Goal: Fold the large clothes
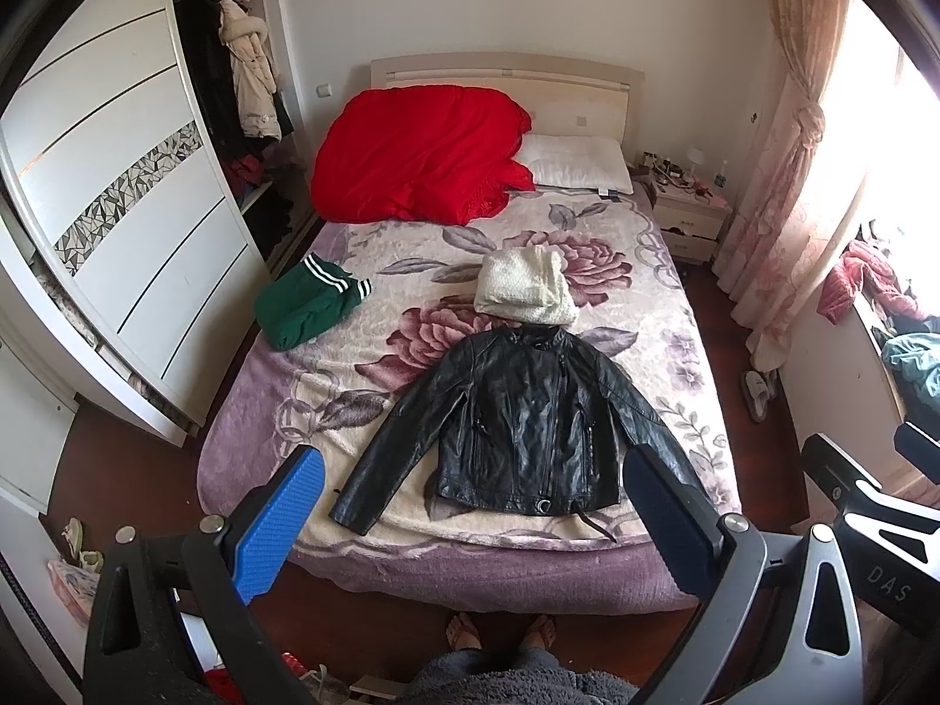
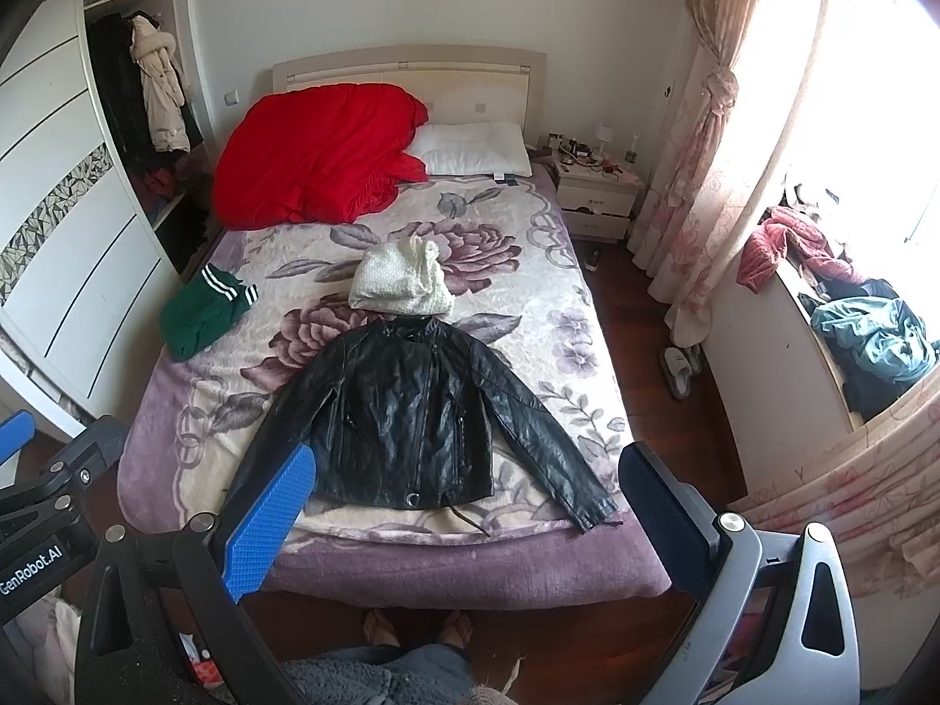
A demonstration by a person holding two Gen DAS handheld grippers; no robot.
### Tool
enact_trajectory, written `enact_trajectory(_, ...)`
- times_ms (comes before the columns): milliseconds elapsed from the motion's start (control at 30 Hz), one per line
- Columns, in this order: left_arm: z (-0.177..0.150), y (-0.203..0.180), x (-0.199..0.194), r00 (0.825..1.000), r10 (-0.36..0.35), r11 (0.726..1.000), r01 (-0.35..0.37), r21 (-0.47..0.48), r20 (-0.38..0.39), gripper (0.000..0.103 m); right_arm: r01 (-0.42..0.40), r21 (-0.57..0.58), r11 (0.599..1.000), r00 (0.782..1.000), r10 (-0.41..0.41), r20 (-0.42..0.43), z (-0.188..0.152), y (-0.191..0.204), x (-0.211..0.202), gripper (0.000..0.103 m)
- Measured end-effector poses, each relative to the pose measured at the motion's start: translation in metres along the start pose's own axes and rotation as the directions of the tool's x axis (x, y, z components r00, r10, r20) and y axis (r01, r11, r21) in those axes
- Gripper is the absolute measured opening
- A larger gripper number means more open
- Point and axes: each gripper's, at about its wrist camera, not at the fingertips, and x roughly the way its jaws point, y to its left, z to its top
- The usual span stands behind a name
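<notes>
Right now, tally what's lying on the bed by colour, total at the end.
Black: 1, black leather jacket, spread flat
Green: 1, folded green garment with white stripes
White: 2, folded white knit garment, white pillow
Red: 1, bunched red quilt
Total: 5

Black jacket [image 1: 517, 423] lies flat on bed [image 1: 675, 305].

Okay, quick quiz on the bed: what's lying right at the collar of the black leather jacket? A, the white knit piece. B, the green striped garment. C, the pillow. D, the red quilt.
A: the white knit piece lies right at the collar of the black leather jacket; the green striped garment sits off near the wardrobe-side edge of the bed.
</notes>
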Motion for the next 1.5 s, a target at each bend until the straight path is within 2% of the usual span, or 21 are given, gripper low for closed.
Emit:
enact_trajectory(833, -0.005, 0.0, -0.001, 0.999, -0.016, 1.0, 0.016, -0.002, 0.031, 0.103, 0.004, -0.001, 1.0, 1.0, -0.004, 0.028, 0.022, 0.007, -0.007, 0.103)
enact_trajectory(1067, -0.006, 0.0, 0.016, 0.999, -0.001, 1.0, 0.001, 0.001, 0.045, 0.103, 0.002, 0.036, 0.999, 1.0, -0.003, 0.013, 0.01, -0.002, 0.003, 0.103)
enact_trajectory(1167, -0.006, -0.002, 0.048, 0.997, 0.038, 0.999, -0.039, 0.015, 0.061, 0.103, -0.012, 0.095, 0.995, 1.0, 0.014, -0.015, 0.007, -0.013, 0.033, 0.103)
enact_trajectory(1267, -0.008, -0.007, 0.091, 0.995, 0.065, 0.997, -0.069, 0.042, 0.079, 0.103, -0.007, 0.163, 0.987, 0.998, 0.016, -0.055, -0.002, -0.034, 0.082, 0.103)
enact_trajectory(1367, -0.016, -0.016, 0.156, 0.995, 0.092, 0.993, -0.095, 0.074, 0.04, 0.103, 0.087, 0.261, 0.961, 0.987, -0.048, -0.151, -0.022, -0.069, 0.151, 0.103)
enact_trajectory(1500, -0.037, -0.036, 0.239, 0.986, 0.151, 0.982, -0.143, 0.12, -0.065, 0.103, 0.183, 0.431, 0.884, 0.955, -0.055, -0.293, -0.072, -0.143, 0.255, 0.103)
